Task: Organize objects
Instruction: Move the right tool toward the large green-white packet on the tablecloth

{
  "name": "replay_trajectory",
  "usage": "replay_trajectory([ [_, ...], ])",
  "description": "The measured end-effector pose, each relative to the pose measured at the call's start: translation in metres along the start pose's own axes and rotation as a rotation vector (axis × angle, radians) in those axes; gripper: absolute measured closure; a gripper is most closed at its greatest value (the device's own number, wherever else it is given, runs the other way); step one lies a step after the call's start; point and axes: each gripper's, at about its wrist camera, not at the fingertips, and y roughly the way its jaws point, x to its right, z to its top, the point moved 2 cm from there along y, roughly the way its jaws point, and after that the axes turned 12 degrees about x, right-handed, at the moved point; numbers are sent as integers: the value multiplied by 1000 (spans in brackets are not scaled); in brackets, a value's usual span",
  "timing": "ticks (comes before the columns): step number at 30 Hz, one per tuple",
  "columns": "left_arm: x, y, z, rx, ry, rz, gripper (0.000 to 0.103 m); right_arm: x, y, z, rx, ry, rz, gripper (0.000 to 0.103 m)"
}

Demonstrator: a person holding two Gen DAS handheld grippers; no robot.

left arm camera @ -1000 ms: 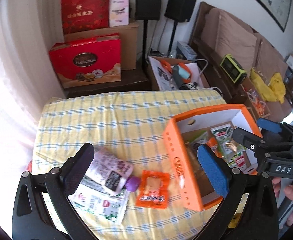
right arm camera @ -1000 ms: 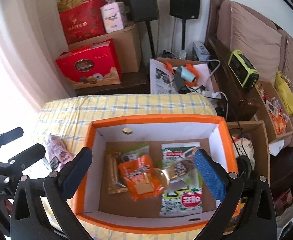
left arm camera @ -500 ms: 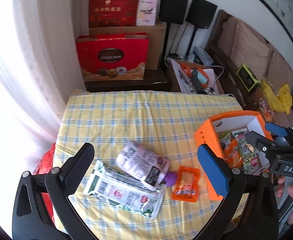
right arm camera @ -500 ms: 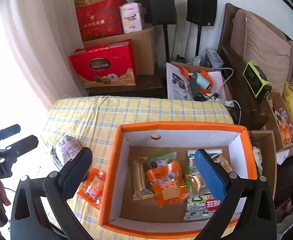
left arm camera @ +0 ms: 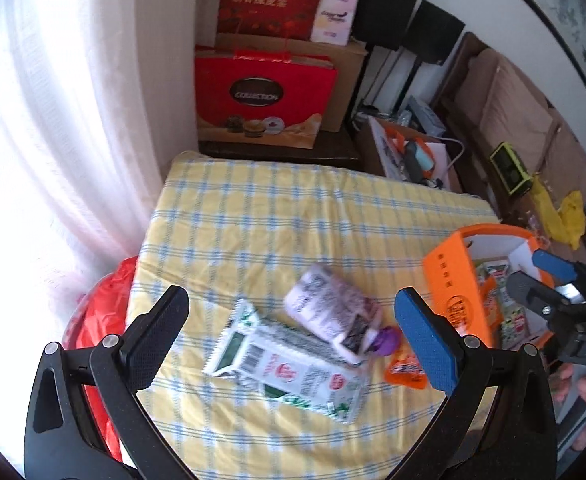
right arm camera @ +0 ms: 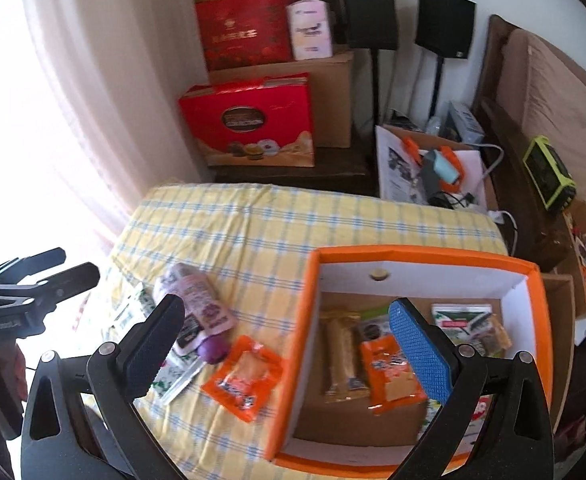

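Both grippers empty, jaws spread wide. Left gripper [left arm camera: 293, 344] hangs over the loose items on the yellow-and-blue checked table [left arm camera: 277, 216]; right gripper [right arm camera: 285, 344] straddles the left wall of the orange cardboard box with white lining [right arm camera: 421, 254].

Three items not yet boxed, all on the near part of the table, left of the box:
- lilac spouted drink pouch with purple cap [left arm camera: 331, 312]: long axis diagonal, cap end pointing near-right toward the box. It lies partly on top of the packet below.
- flat white-and-green printed packet [left arm camera: 289, 364]: long axis diagonal too, far-left to near-right, directly between the left gripper's jaws.
- small orange foil snack sachet [right arm camera: 245, 378]: just beside the box's left wall, inside the right gripper's jaw span.

Key relation: the sachet is nearest the right gripper and the box, so a short hop to the right. Pouch and packet sit under the left gripper, so that one is better placed for them. Likely pouch first, since it overlaps the packet.

Hard to read:
- The left view hides most of the sachet behind the blue pad [left arm camera: 425, 344].
- The black pad [right arm camera: 153, 348] covers the packet's right end in the right view.
- Box contents partly hidden by the blue pad; near-right corner cut off.
- Motion blur; labels unreadable.
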Motion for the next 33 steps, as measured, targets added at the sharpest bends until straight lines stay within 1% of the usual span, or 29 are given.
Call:
replay_trajectory([
  [4,-14,2,-8,-8,11,29,0,-14,9,-3,-10,-10,26,2],
  [5,-18,2,-10,-12,10,33,1,-16,10,-5,-12,-9,35,6],
  [6,-23,2,-12,-12,8,34,2,-19,12,-6,-15,-7,45,14],
  [8,-28,1,-15,-6,-1,39,4,-26,17,-8,-27,-12,61,23],
  [11,-37,3,-22,-12,-24,31,5,-37,23,-11,-46,-29,95,23],
  [15,-43,8,-29,-30,-28,33,7,-50,31,-18,-69,-49,111,23],
  [19,-48,15,-36,-50,-30,33,7,-58,44,-26,-100,-56,124,26],
  [22,-51,18,-40,-59,-34,32,7,-62,53,-32,-126,-55,146,31],
  [24,-53,19,-40,-62,-38,32,7,-65,58,-37,-145,-62,157,36],
  [26,-54,20,-42,-61,-49,25,7,-67,64,-42,-164,-74,155,39],
  [33,-54,26,-50,-85,-48,8,7,-73,81,-58,-228,-108,141,39],
])
